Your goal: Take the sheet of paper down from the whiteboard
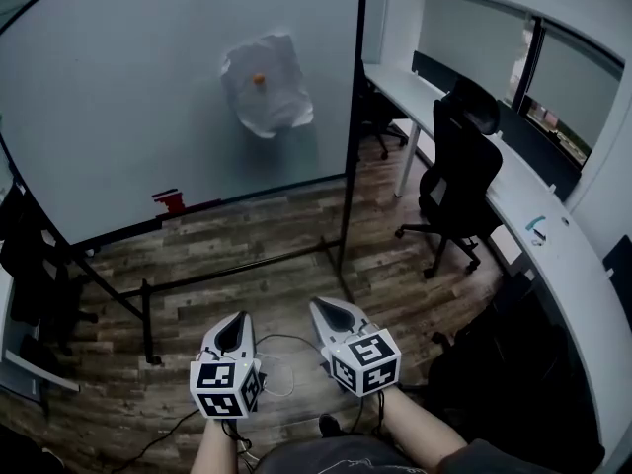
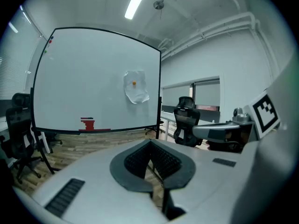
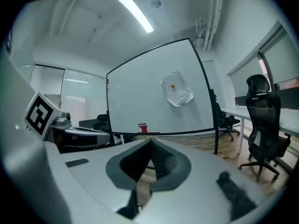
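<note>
Sheet of paper (image 1: pixel 265 85): crumpled, on whiteboard (image 1: pixel 118 117) under orange magnet (image 1: pixel 259 79), upper centre of head view | left gripper (image 1: pixel 235 317): bottom, left of centre, jaws pressed together, nothing between, well apart from paper | right gripper (image 1: pixel 322 305): just beside, bottom centre, jaws pressed together, nothing between | red eraser (image 1: pixel 169 200): board's lower edge, left

No legible text or numbers. Square black-white markers (image 1: pixel 225 385) on left tool (image 1: pixel 234 324), right tool (image 1: pixel 332 310).
</note>
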The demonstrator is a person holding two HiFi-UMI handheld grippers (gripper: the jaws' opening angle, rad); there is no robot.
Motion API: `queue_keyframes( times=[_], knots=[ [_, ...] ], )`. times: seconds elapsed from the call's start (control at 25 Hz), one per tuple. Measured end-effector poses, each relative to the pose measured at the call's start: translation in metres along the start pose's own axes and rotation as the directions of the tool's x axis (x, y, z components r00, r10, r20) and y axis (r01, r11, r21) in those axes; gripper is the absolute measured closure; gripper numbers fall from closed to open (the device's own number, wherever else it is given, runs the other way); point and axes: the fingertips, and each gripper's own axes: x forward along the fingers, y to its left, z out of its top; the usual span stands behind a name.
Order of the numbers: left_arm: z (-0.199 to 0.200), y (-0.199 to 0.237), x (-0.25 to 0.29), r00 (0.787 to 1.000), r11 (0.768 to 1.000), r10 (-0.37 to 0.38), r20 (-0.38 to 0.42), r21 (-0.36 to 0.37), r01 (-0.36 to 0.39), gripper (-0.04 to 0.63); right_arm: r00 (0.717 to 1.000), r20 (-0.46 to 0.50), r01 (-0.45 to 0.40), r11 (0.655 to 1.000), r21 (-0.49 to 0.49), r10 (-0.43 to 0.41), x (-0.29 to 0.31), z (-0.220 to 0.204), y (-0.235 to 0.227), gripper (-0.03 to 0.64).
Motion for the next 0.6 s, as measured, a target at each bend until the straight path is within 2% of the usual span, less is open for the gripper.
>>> queue_keyframes(
  times=[0.24, 0.44, 0.6],
  knots=[
    [0.008, -0.014, 0.020, 1.000, 1.000, 0.002, 0.019, 0.004, -0.002, 0.584, 0.999, 0.022, -0.035, 0.998, 0.059, 0.034, 0.012, 0.003, -0.024, 0.597],
    [0.025, -0.017, 0.037, 0.998, 0.999, 0.030, 0.049, 0.024, -0.031, 0.584, 0.998, 0.057, -0.029, 0.990, 0.139, 0.021, 0.028, 0.015, -0.053, 0.597],
    [0.044, -0.005, 0.054, 0.997, 0.999, 0.035, 0.065, 0.027, -0.037, 0.583, 0.998, 0.057, 0.005, 0.986, 0.165, -0.015, 0.042, 0.020, -0.079, 0.595]
  ],
)
